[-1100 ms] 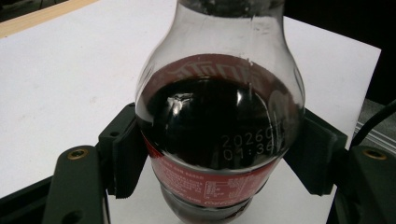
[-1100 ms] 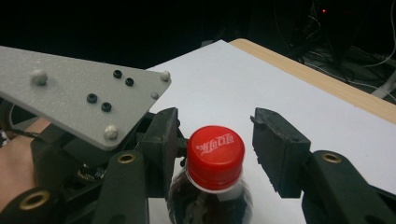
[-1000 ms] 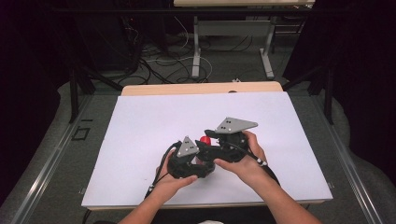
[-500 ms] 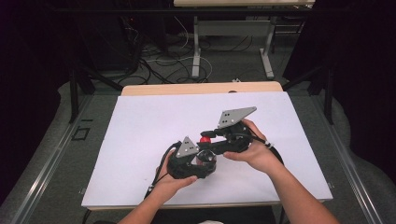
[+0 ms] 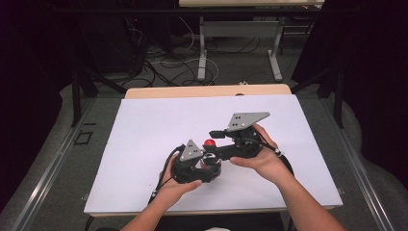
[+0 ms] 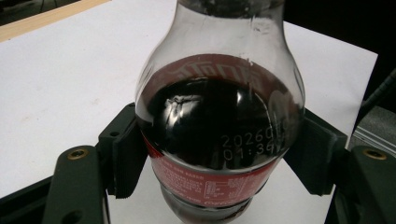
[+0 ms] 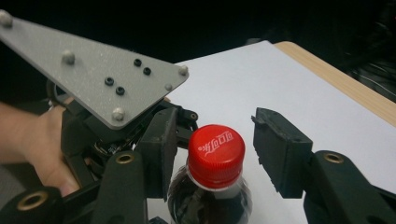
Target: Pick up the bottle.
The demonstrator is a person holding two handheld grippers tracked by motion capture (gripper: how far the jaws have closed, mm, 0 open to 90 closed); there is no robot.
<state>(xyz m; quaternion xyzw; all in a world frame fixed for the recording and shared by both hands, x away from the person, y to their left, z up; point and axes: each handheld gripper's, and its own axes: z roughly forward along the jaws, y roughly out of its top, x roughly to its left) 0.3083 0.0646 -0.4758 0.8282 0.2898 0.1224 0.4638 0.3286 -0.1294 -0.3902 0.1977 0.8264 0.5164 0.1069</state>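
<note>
Jaws of the left gripper [image 6: 215,154] are clamped on the cola bottle [image 6: 219,121], one pad pressing each flank. The right gripper [image 7: 212,149] has just been opening its jaws; the red cap [image 7: 216,149] sits between them, a gap beside one pad.

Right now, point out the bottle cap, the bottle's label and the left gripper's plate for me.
red cap [image 7: 215,148], right gripper view, on its printed top.
label [image 6: 215,183], left gripper view, on the red band below the date print.
grey plate [image 5: 191,151], high view, middle of the left gripper's plate.

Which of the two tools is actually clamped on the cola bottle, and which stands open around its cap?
The left tool grips the bottle by its body. The right tool stands open around the red cap, pads clear.
</note>
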